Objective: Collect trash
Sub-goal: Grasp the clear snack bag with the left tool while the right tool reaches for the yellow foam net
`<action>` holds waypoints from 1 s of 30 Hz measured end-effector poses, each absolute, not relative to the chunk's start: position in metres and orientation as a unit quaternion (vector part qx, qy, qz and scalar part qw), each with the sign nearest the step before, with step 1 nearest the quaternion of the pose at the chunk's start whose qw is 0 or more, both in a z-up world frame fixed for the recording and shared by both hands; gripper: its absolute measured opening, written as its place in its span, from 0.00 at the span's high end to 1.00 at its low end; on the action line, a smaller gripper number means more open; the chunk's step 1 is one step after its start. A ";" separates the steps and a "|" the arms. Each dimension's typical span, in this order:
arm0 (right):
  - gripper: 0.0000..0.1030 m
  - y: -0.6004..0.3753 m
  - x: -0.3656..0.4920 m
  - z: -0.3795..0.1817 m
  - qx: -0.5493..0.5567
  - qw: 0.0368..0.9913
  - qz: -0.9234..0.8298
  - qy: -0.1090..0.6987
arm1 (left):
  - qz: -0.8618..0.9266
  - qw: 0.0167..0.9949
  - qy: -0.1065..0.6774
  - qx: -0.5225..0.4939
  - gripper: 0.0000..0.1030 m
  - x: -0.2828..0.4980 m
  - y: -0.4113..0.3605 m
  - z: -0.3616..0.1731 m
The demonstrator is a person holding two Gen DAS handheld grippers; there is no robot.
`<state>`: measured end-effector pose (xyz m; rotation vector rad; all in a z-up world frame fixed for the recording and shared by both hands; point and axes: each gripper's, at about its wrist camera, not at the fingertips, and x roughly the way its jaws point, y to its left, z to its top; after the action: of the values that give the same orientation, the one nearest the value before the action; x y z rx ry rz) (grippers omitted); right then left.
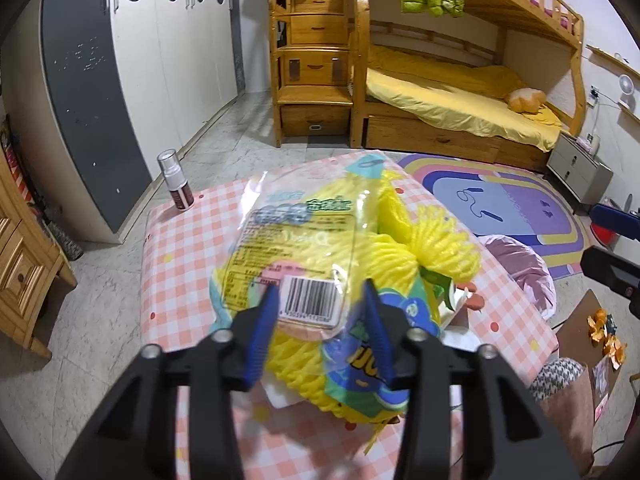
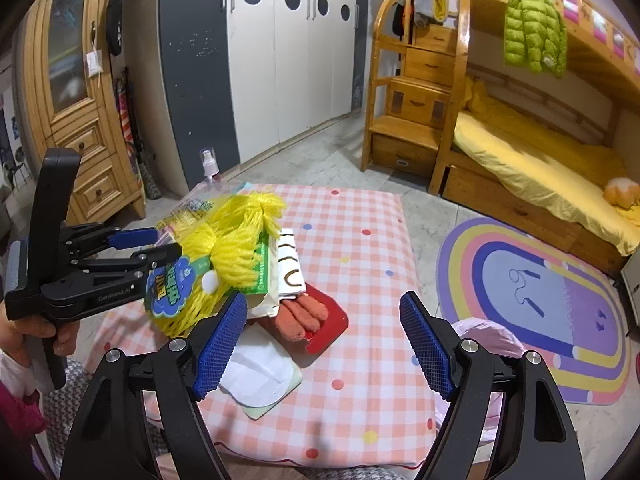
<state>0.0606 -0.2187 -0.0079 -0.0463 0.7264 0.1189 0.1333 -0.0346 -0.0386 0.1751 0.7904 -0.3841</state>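
My left gripper (image 1: 320,300) is shut on a clear plastic bag of yellow netting (image 1: 320,248) with a barcode label and a blue-green tag, and holds it above the pink checked table (image 1: 184,264). The bag also shows in the right wrist view (image 2: 224,252), held by the left gripper (image 2: 156,244). My right gripper (image 2: 324,332) is open and empty, low over the table. Just ahead of it lie a red card with an orange glove (image 2: 316,320), white paper with brown marks (image 2: 290,264), a green packet (image 2: 262,272) and a white face mask (image 2: 256,372).
A small spray bottle (image 1: 176,184) stands at the table's far left corner. A pink plastic bag (image 2: 492,336) hangs off the table's right side. A rainbow rug (image 2: 560,292), a wooden bunk bed (image 2: 540,168) and wardrobes (image 2: 288,52) lie beyond. Orange scraps (image 1: 604,332) lie on cardboard at the right.
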 end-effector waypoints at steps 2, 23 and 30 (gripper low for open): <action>0.24 -0.216 0.059 -0.008 -0.023 0.932 0.062 0.356 | -0.190 0.901 0.380 0.088 0.82 0.131 -0.036 -0.039; 0.19 -0.171 0.044 -0.004 -0.045 0.932 0.100 0.346 | -0.147 0.939 0.310 0.032 0.99 0.061 0.036 0.023; 0.36 -0.136 0.060 -0.032 -0.066 0.916 0.128 0.374 | -0.137 0.929 0.344 -0.002 0.99 0.043 0.060 -0.010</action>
<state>0.0599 -0.1360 -0.0324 -0.1364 0.7691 0.2627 0.0426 0.0598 -0.0102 -0.0034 0.7038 -0.2799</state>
